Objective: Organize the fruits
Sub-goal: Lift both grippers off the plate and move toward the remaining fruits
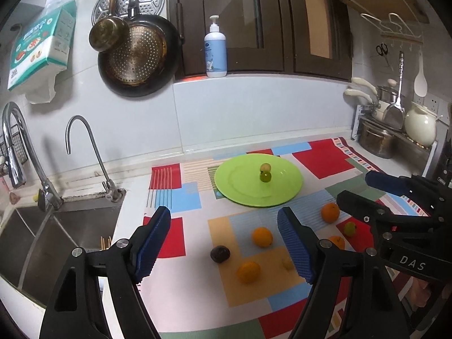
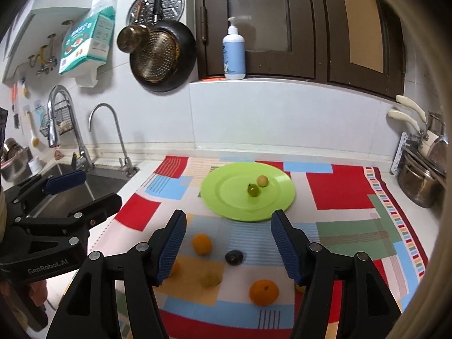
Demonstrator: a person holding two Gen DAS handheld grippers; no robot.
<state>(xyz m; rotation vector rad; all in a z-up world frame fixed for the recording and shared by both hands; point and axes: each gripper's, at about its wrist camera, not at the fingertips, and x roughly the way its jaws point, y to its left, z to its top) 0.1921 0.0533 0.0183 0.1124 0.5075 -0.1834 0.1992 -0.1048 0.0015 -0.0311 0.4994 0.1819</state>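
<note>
A lime-green plate (image 1: 240,189) (image 2: 223,197) lies on the patterned mat and holds a green fruit (image 1: 265,176) (image 2: 253,189) and a yellowish fruit (image 1: 265,166) (image 2: 262,181). In front of the plate, loose on the mat, lie several oranges (image 1: 262,236) (image 2: 263,292), a dark purple fruit (image 1: 219,254) (image 2: 234,257) and a small yellow-green fruit (image 1: 349,228) (image 2: 210,279). My left gripper (image 1: 224,217) (image 2: 93,189) hovers open above the loose fruit, holding nothing. Beside it on the right, my right gripper (image 2: 228,220) (image 1: 358,189) is also open and empty.
A steel sink (image 1: 70,226) with two faucets (image 1: 84,147) sits left of the mat (image 1: 319,158). A rack of pots (image 1: 378,138) stands at the right end. A soap bottle (image 1: 215,50) rests on the sill, and pans (image 1: 135,56) hang on the wall.
</note>
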